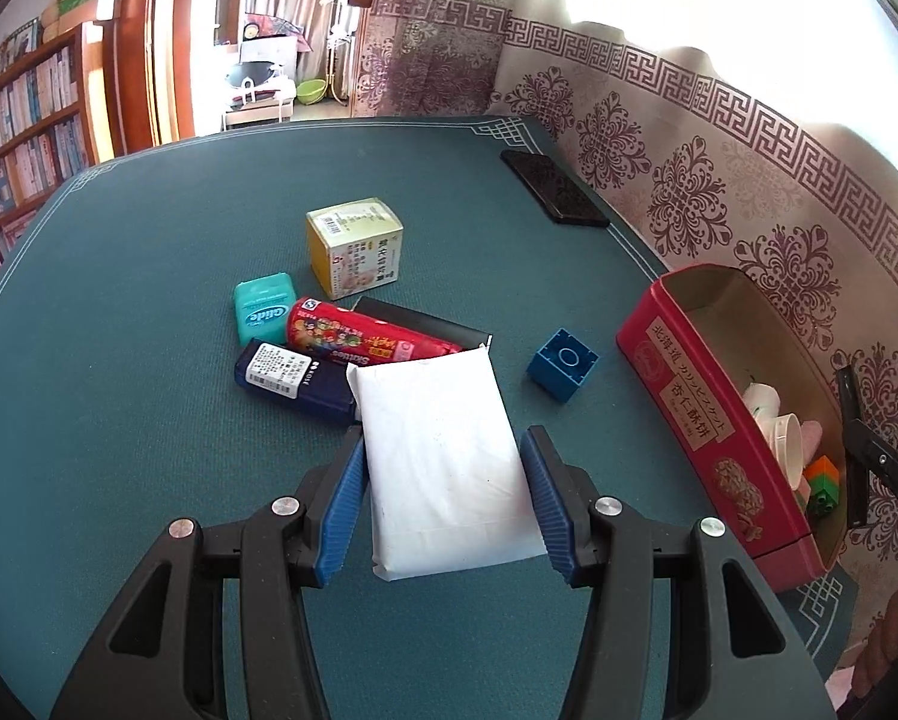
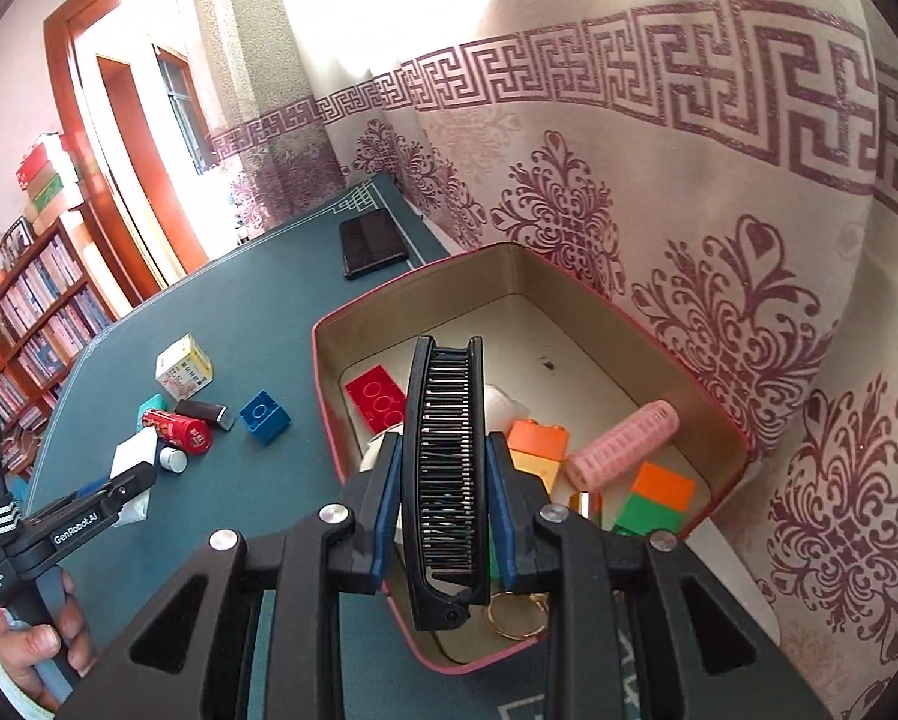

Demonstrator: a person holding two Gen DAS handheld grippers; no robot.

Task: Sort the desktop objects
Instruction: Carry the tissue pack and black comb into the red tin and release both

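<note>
Two grippers, both loaded. Left gripper point(image 1: 443, 492) part-way open and clamped on a white packet point(image 1: 446, 468), blue pads point(image 1: 347, 510) pressing its long sides, far end of the packet over the clutter ahead. Right gripper point(image 2: 443, 504) nearly closed, pinching a black folding comb point(image 2: 443, 480) upright between narrow jaws, hanging over the near part of the red tin point(image 2: 353, 324). Ahead of the left tool: navy bottle point(image 1: 296, 381), red Skittles tube point(image 1: 365, 339), teal floss case point(image 1: 263, 312), yellow box point(image 1: 353, 246), with a blue block point(image 1: 563, 363) off to its right. Bare green table point(image 1: 119, 360) to the left of the left tool; table edge and patterned curtain point(image 2: 719, 270) close on the right. Black phone point(image 1: 554, 186) far ahead near the table's edge. Inside the tin: red brick point(image 2: 377, 399), pink hair roller point(image 2: 623, 444), orange and green bricks point(image 2: 659, 498), gold ring point(image 2: 518, 615), something white partly hidden behind the comb.
</note>
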